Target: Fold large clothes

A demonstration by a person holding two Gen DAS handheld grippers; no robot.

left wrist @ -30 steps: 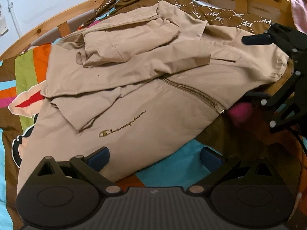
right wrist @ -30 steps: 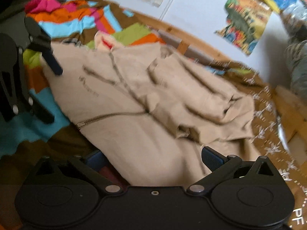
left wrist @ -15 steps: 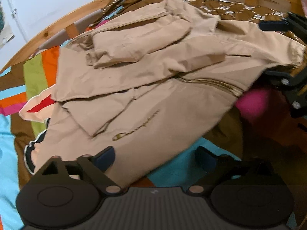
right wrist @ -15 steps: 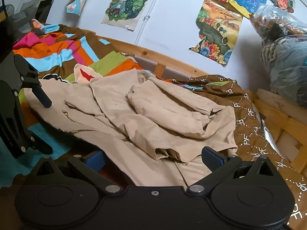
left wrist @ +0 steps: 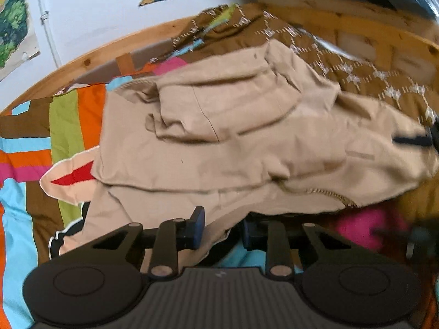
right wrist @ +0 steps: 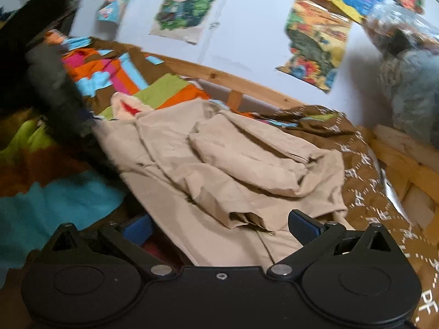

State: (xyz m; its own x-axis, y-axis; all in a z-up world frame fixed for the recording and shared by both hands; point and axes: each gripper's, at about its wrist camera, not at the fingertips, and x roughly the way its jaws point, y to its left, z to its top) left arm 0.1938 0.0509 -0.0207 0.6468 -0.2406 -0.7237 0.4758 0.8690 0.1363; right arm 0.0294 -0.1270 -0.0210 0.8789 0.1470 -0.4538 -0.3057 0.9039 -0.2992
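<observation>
Partly folded: tan zip jacket (left wrist: 233, 142) lying on the patchwork quilt (left wrist: 65, 120), sleeves crossed over, left gripper (left wrist: 222, 229) just closing on its near hem, right gripper (right wrist: 219, 229) gaping, final folds remaining.

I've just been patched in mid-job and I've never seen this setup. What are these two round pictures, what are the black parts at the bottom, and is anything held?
There is no robot arm. A person holds a two-finger gripper in each hand, and each has a camera looking along its fingers. One picture comes from the left gripper, the other from the right gripper. The black parts are their own fingers. A tan jacket lies partly folded on a striped bedspread. The left jaws have just been closing and now pinch the jacket's near hem. The right jaws stand open around its edge, gripping nothing.
</observation>
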